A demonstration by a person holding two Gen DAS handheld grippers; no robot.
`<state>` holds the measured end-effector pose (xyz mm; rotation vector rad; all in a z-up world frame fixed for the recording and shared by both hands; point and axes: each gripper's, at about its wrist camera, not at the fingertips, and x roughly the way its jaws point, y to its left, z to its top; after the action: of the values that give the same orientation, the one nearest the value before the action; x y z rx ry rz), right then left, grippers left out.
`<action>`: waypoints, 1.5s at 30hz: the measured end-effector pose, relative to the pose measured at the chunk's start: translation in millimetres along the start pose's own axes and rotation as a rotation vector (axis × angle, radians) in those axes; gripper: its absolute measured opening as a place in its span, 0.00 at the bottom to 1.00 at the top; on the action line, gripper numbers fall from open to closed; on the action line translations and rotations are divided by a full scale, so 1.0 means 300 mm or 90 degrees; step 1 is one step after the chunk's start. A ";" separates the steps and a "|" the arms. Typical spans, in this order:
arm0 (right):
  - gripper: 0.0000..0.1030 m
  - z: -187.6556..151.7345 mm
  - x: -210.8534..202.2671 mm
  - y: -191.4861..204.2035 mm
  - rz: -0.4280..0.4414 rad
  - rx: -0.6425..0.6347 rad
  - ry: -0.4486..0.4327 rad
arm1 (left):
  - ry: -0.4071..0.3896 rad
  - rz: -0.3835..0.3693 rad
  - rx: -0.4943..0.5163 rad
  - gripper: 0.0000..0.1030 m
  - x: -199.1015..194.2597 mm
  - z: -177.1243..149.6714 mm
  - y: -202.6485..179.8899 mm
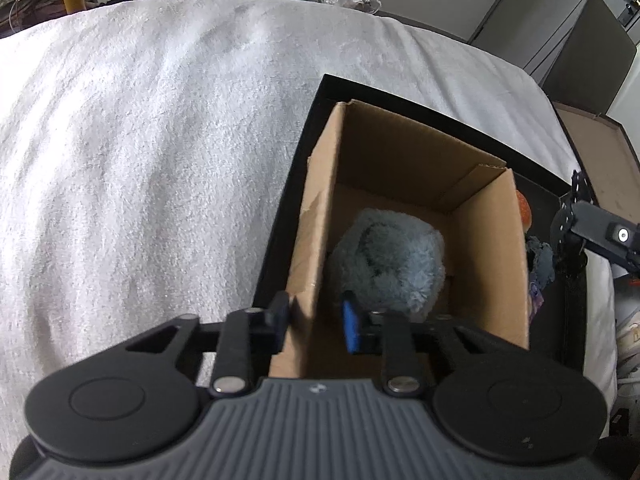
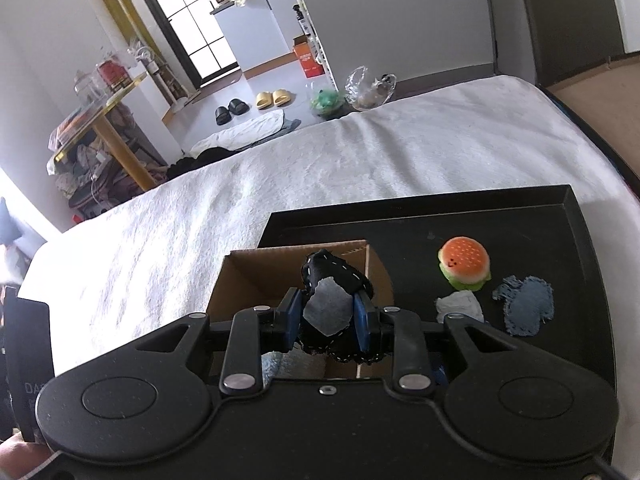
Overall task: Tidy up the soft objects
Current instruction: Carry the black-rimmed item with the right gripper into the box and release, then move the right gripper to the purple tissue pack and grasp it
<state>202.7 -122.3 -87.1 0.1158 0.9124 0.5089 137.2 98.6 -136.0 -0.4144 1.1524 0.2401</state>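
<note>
A white fluffy blanket covers the bed, and on it lies a black tray holding an open cardboard box. Beyond the bed, on the grey floor, sit a pair of black slippers and a pair of yellow slippers, with a wooden-legged table to the left under a dark-framed window.

The left gripper reaches down at the box's near left corner — its fingers straddle the left cardboard wall, one outside and one inside, spread apart and not pressing on anything. Just ahead of it a pale blue plush ball rests on the box floor.

The right gripper hangs over the box's open top, clenched on a black stitched fabric toy with a grey felt patch; the toy's long axis runs roughly upright between the pads, its top leaning away toward the box's far wall.

Further right on the tray — outside the box — are a small burger plush, a white crumpled piece just beside it, and a blue denim patch lying flat.
</note>
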 end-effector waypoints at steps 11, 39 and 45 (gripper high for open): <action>0.27 0.026 0.070 0.086 0.000 -0.035 0.009 | 0.006 -0.012 -0.005 0.12 0.019 0.019 0.051; 0.58 -0.047 0.013 -0.083 -0.040 0.044 0.018 | 0.007 0.003 -0.010 0.13 0.006 0.017 0.031; 0.58 -0.068 -0.011 -0.150 -0.041 0.067 0.020 | -0.002 0.025 -0.009 0.13 -0.010 0.021 0.024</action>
<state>201.9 -165.7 -110.9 0.1741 0.9709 0.4037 138.4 107.8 -132.6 -0.4041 1.1572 0.2839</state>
